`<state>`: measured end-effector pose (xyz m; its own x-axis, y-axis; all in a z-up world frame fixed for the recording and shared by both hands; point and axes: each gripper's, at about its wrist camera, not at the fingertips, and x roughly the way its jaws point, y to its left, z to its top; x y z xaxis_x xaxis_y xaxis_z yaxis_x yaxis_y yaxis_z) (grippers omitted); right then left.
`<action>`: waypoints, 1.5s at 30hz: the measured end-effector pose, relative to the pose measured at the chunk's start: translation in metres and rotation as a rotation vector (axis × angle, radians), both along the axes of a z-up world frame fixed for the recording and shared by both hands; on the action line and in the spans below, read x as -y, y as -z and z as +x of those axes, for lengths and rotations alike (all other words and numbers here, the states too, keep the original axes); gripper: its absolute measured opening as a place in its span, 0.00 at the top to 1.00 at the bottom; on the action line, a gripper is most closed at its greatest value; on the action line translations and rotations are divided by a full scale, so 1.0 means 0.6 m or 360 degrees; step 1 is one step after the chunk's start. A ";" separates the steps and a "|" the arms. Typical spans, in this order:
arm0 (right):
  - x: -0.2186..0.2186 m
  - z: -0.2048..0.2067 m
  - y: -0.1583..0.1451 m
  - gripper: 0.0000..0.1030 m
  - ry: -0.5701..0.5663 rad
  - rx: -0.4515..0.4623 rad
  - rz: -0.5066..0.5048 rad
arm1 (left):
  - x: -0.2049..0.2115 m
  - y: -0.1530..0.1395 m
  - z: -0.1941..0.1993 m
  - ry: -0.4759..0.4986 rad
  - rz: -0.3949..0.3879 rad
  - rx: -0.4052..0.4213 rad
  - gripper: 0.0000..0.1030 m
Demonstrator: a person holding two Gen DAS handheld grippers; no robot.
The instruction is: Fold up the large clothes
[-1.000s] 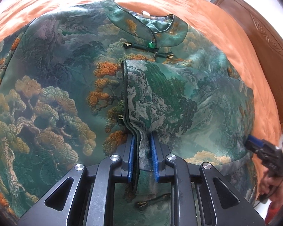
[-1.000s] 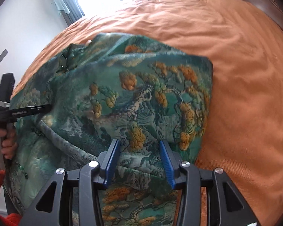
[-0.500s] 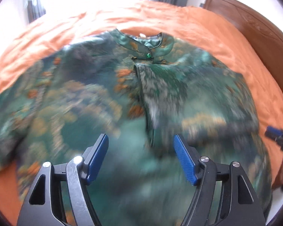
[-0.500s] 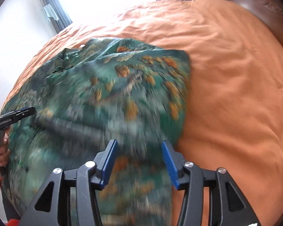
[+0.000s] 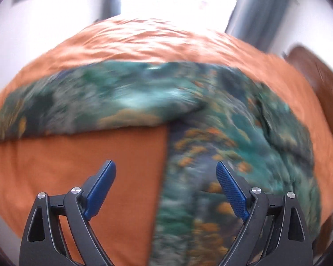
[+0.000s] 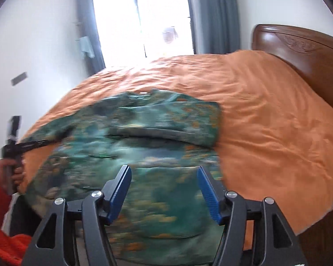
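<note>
The large satin garment is deep green and teal, printed with a landscape of grey-white misty patches and orange-gold tree clusters; motion blur smears the print. The rumpled bedspread under it is plain burnt orange. The carved wooden headboard is reddish brown. Both black grippers carry 2 blue ribbed pads each, left gripper, right gripper. The curtains are slate grey, the wall white
</note>
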<state>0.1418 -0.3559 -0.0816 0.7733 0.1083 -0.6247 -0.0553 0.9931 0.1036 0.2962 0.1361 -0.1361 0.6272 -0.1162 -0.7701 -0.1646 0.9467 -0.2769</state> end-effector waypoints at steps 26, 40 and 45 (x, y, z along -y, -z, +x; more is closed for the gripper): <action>-0.161 -0.033 0.054 0.39 -0.0334 -0.0122 0.0140 | 0.003 -0.181 0.135 -0.0278 0.0337 0.0478 0.85; -0.085 -0.050 0.062 0.38 -0.0161 -0.0114 0.0220 | 0.508 -0.026 0.188 0.0938 0.1446 0.0457 0.81; -0.048 -0.053 0.071 0.38 -0.0066 -0.0147 0.0240 | 0.558 0.069 0.159 0.1204 0.1467 0.0283 0.41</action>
<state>0.1099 -0.3272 -0.1244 0.7062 0.2368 -0.6672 -0.0794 0.9630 0.2577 0.3916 -0.1987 -0.1776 0.7436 0.0480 -0.6669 0.4892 0.6408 0.5916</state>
